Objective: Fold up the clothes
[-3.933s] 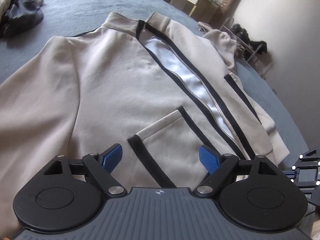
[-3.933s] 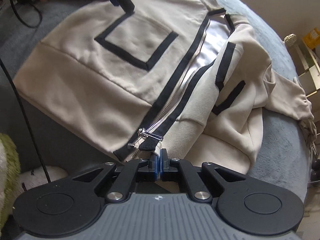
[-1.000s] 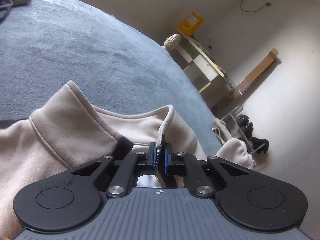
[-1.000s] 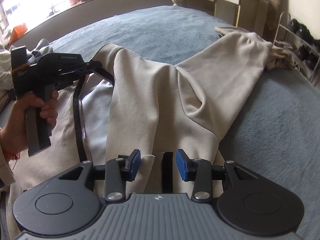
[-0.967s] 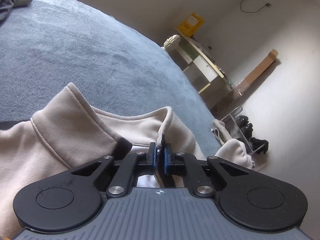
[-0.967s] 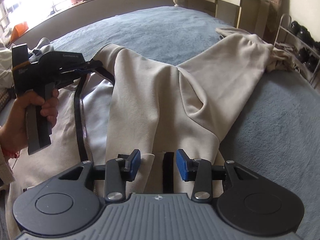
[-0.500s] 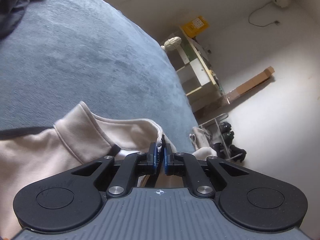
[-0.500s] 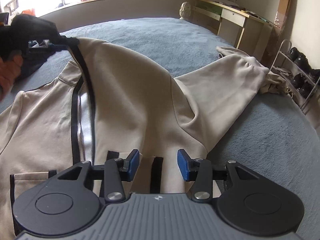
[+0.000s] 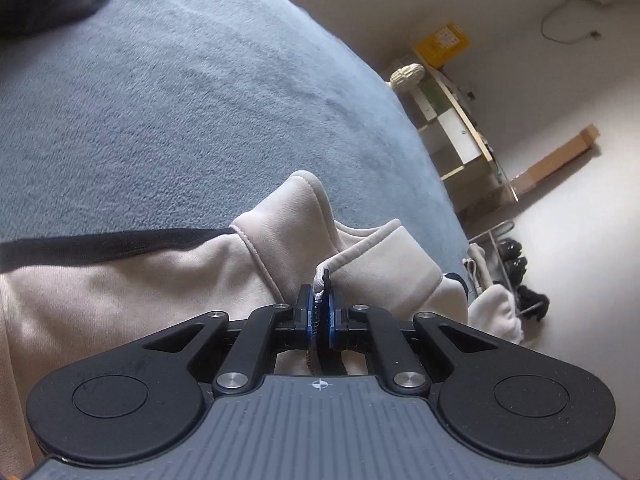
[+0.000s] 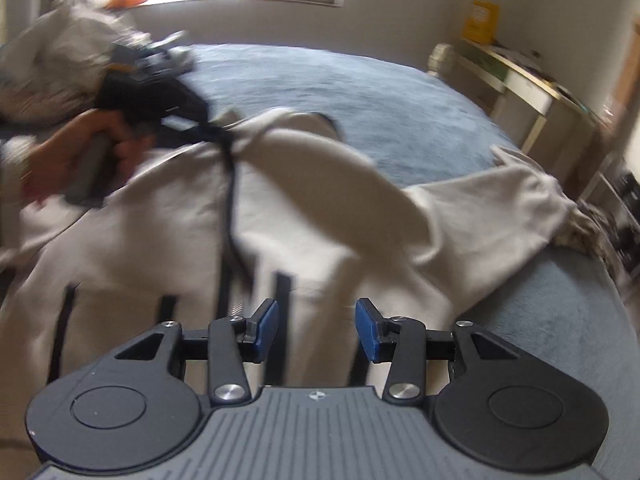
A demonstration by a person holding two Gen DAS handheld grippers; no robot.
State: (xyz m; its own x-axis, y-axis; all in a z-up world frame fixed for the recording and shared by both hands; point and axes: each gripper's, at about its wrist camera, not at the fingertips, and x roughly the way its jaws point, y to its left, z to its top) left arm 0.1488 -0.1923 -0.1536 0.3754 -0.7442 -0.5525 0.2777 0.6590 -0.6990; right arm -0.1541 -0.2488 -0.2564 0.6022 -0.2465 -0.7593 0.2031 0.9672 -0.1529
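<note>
A bedroom: a wide bed [image 9: 168, 92] under a grey-blue blanket, a desk [image 10: 532, 84] by the far wall, a bright window behind. A beige zip jacket [image 10: 168, 248] lies spread on the bed, front up. Its long axis runs away from the right wrist camera, hem near, collar far. The left gripper [image 9: 319, 312] has its jaws pinching the zip edge at the collar [image 9: 280, 216], seemingly closing the front flap. The right gripper [image 10: 316, 328] hovers over the hem, jaws spread and empty. Next, I judge, it should smooth the front flat, then bring in the right sleeve [image 10: 500, 208], which trails toward the bed's edge.
</note>
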